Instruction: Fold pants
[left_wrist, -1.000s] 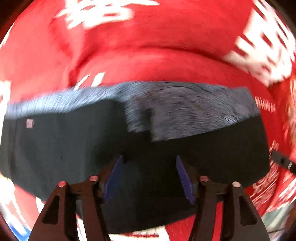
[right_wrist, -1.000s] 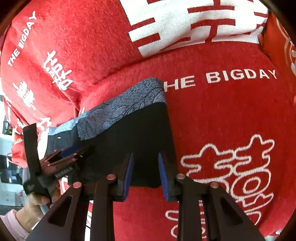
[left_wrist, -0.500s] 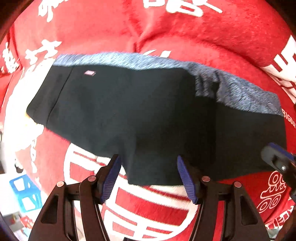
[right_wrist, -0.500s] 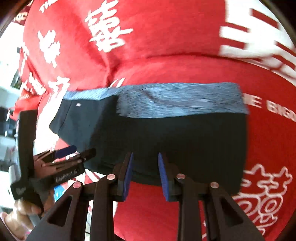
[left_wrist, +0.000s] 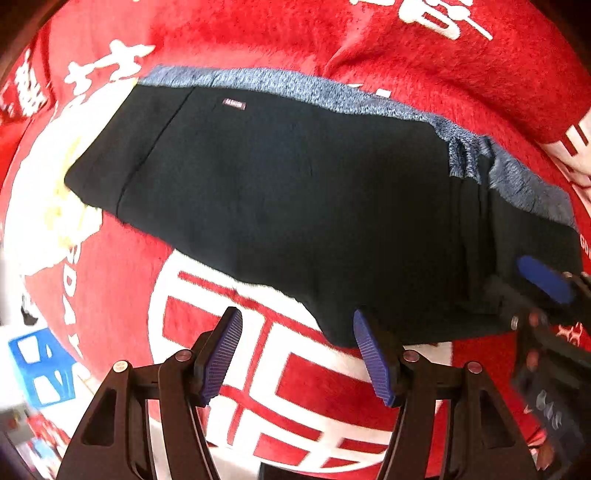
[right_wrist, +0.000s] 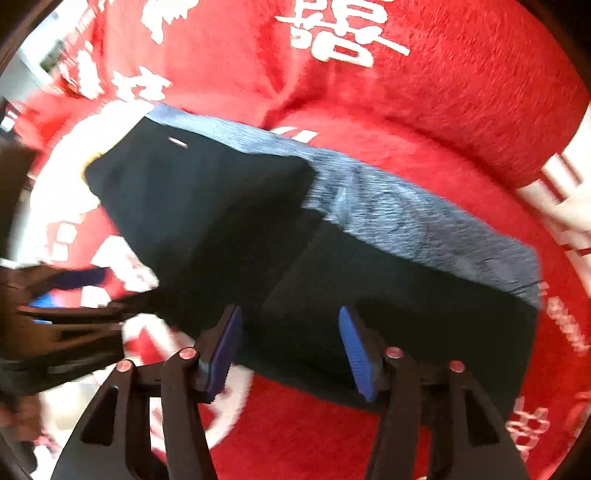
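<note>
The black pants (left_wrist: 295, 199) with a blue-grey waistband (left_wrist: 332, 92) lie folded and flat on a red blanket; they also show in the right wrist view (right_wrist: 229, 229). My left gripper (left_wrist: 297, 354) is open and empty, just in front of the pants' near edge. My right gripper (right_wrist: 290, 350) is open, its fingers over the pants' near edge, holding nothing. The right gripper (left_wrist: 543, 284) shows at the right of the left wrist view; the left gripper (right_wrist: 74, 288) shows at the left of the right wrist view.
The red blanket (left_wrist: 424, 44) with white characters covers a soft, humped surface that rises behind the pants. A blue and white object (left_wrist: 40, 369) lies at the lower left beyond the blanket's edge.
Both grippers have pulled back from the pants, which now lie flat on the blanket. The right gripper's fingers have opened wide. The left gripper has moved left and back.
</note>
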